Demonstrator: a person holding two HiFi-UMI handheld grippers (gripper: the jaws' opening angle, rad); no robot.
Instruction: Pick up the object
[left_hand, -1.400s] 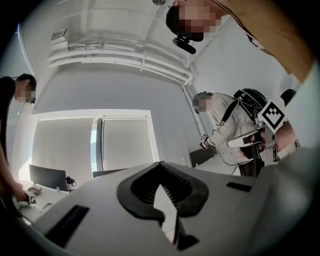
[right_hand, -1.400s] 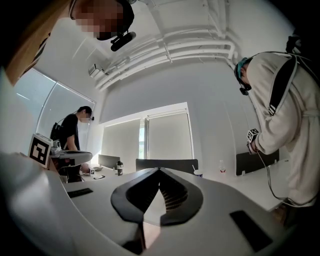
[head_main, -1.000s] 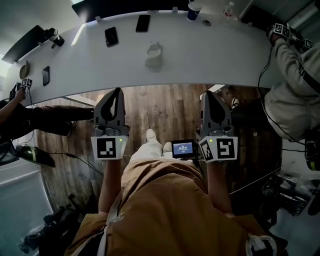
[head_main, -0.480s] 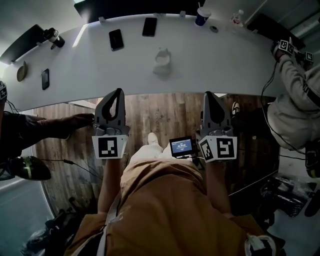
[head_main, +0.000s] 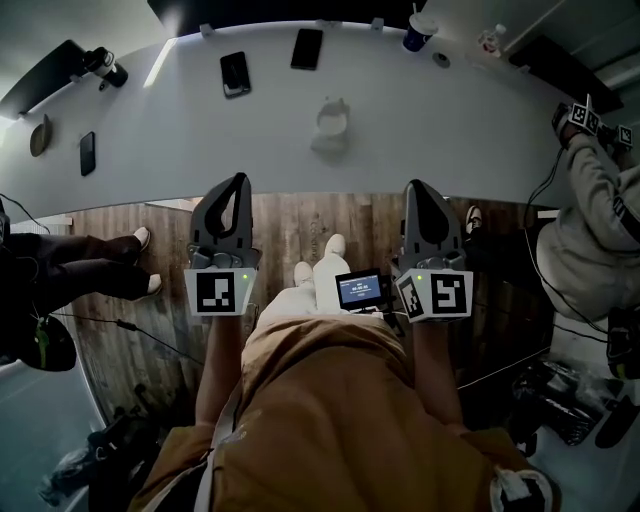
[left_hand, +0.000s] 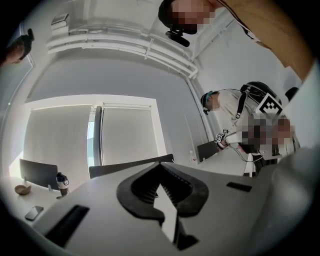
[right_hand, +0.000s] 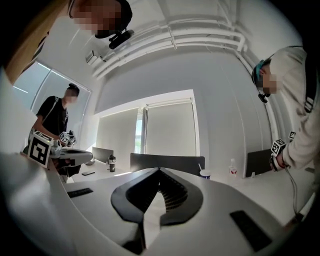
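Left gripper, right gripper: jaws together, nothing between them, held level side by side short of table edge, likely an approach posture. White object stands mid-table, ahead between both, untouched.

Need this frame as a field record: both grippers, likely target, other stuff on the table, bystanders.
left gripper: shut, empty, near the table's front edge
right gripper: shut, empty, near the table's front edge
likely target: white jug-like object, untouched on the white table, ahead between the grippers
other items: dark phone, second phone, cup with straw
bystanders: one person at each table end
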